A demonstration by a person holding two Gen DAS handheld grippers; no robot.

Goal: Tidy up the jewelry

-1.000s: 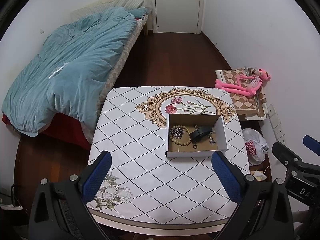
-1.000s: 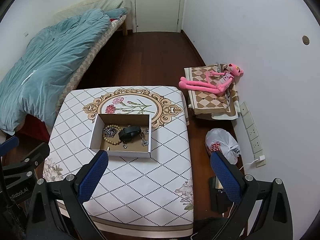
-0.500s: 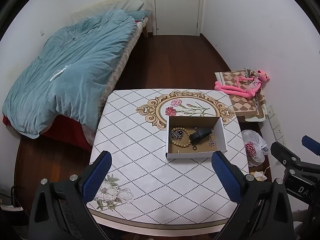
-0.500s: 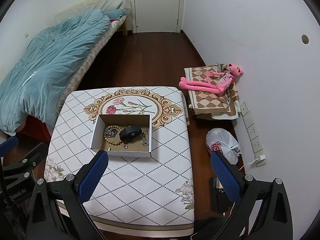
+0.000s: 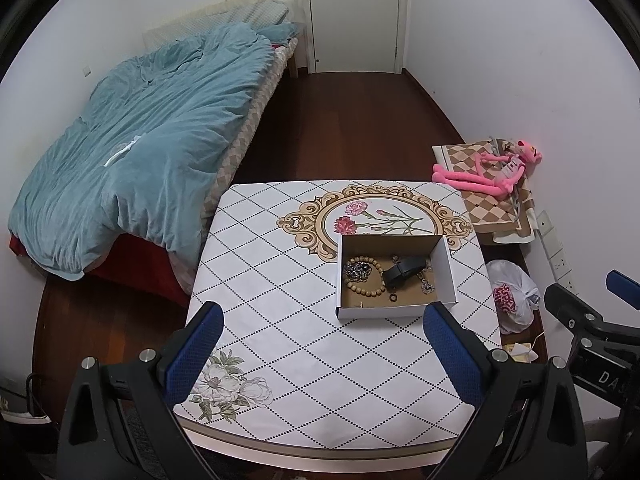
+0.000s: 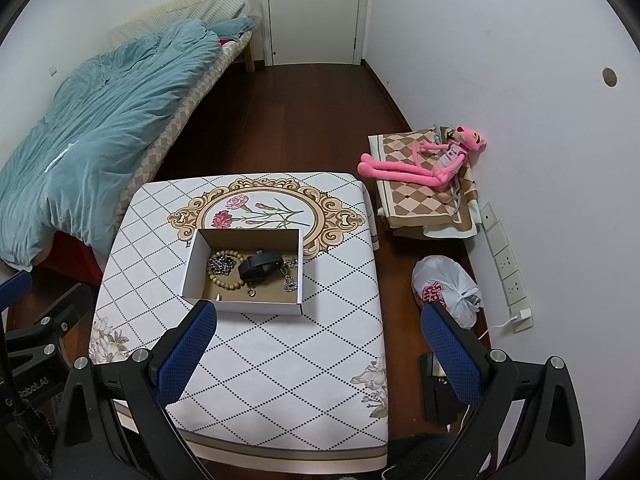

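Both views pulled back; cardboard box (image 5: 396, 276) holds round wooden beads (image 6: 224, 276); both hand-held grippers (image 5: 324, 348) (image 6: 318, 344) gape empty.

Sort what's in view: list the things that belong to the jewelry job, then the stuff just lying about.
Job: box, bead bracelet, chain, black band, ring, left gripper, right gripper, both open.

Lying about: bed, pink toy, plastic bag, door.

One desk (image 5: 280, 320) carries one box (image 5: 446, 264). In it: one bead bracelet (image 5: 366, 286), one chain (image 5: 356, 270), one black band (image 5: 402, 270), one ring (image 5: 392, 298). Two claws: left (image 5: 320, 344), right (image 6: 320, 344).
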